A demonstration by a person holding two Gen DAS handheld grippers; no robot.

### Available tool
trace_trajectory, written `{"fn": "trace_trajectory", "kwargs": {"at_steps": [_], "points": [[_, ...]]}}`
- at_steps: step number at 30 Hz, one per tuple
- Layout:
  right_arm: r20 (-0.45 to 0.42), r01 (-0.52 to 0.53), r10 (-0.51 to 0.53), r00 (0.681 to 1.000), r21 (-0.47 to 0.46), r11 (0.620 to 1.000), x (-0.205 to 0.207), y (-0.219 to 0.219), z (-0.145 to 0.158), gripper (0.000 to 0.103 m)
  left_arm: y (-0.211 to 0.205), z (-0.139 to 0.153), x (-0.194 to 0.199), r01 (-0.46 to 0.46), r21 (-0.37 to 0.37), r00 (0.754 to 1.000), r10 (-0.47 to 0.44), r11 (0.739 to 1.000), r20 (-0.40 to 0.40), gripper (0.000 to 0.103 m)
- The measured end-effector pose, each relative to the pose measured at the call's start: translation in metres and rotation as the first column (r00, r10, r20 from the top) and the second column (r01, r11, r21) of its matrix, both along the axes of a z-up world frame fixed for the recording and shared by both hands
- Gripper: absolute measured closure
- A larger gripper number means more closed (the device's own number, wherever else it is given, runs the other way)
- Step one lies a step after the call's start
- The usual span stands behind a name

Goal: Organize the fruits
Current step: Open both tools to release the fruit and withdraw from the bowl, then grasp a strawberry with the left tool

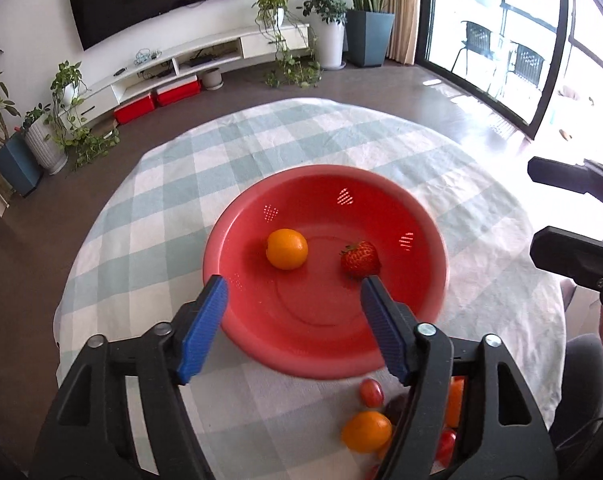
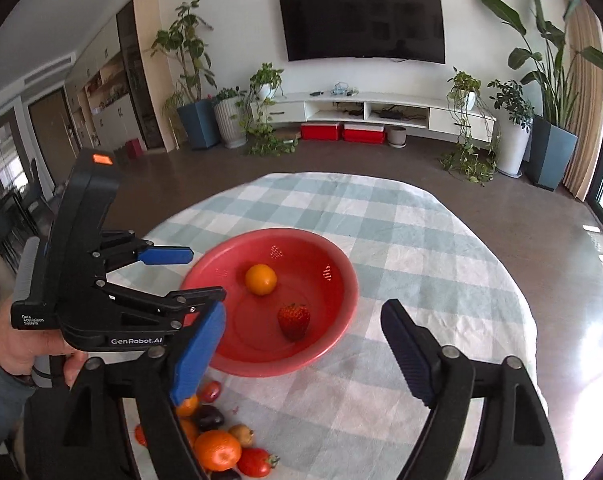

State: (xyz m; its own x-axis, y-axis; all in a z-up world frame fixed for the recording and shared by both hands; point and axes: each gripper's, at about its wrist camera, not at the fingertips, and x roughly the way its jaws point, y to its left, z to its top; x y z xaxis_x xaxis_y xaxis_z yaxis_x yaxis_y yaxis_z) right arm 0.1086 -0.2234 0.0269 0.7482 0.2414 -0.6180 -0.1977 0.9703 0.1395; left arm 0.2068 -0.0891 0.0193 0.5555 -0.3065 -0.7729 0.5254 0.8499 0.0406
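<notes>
A red perforated bowl [image 1: 405, 344] [image 2: 341, 320] sits on the checked tablecloth. An orange [image 1: 287, 249] [image 2: 261, 279] and a strawberry [image 1: 360, 259] [image 2: 293, 321] lie inside it, apart from each other. My left gripper [image 1: 293, 286] [image 2: 191, 276] hovers above the bowl's near side, open, nothing between its blue pads. My right gripper [image 2: 303, 320] is also open and empty, above the bowl's near edge; its black fingers [image 1: 565, 254] show at the right border of the left wrist view. A pile of loose fruit [image 2: 217, 450] [image 1: 367, 432] lies on the cloth in front of the bowl: oranges, small tomatoes, a dark plum.
The round table [image 2: 441, 248] with the pale green checked cloth [image 1: 161, 200] falls off to the floor on all sides. A person's hand [image 2: 17, 344] holds the left gripper's handle. Plants, a TV console and windows stand far behind.
</notes>
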Motion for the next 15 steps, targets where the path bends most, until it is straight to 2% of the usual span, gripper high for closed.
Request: {"fn": "trace_trajectory", "kwargs": {"at_steps": [2, 5, 7, 10, 12, 15], "points": [[0.008, 0.004, -0.004, 1.0, 0.048, 0.999, -0.022, 0.002, 0.0, 0.017, 0.013, 0.008, -0.025, 0.015, -0.054, 1.0, -0.015, 0.998, 0.004, 0.031], [0.012, -0.003, 0.002, 1.0, 0.12, 0.993, -0.053, 0.01, -0.005, 0.013, 0.036, 0.006, -0.059, 0.006, -0.163, 0.997, -0.019, 0.987, -0.075, 0.017], [0.016, 0.001, -0.004, 1.0, 0.138, 0.99, -0.072, 0.016, -0.01, 0.009, 0.046, -0.002, -0.079, -0.011, -0.193, 0.994, -0.01, 0.981, -0.109, 0.011], [-0.014, 0.001, 0.002, 1.0, 0.18, 0.984, -0.095, 0.024, -0.024, 0.007, 0.052, -0.02, -0.115, -0.017, -0.183, 0.99, -0.009, 0.983, -0.14, 0.005], [-0.036, 0.019, -0.012, 0.999, 0.21, 0.978, -0.107, 0.025, -0.032, 0.007, 0.049, -0.034, -0.14, 0.022, -0.161, 0.991, -0.044, 0.987, -0.129, 0.001], [-0.059, 0.053, -0.04, 0.997, 0.224, 0.973, -0.117, 0.027, -0.042, 0.007, 0.039, -0.056, -0.175, 0.088, -0.071, 0.99, -0.096, 0.994, -0.107, 0.0]]}}
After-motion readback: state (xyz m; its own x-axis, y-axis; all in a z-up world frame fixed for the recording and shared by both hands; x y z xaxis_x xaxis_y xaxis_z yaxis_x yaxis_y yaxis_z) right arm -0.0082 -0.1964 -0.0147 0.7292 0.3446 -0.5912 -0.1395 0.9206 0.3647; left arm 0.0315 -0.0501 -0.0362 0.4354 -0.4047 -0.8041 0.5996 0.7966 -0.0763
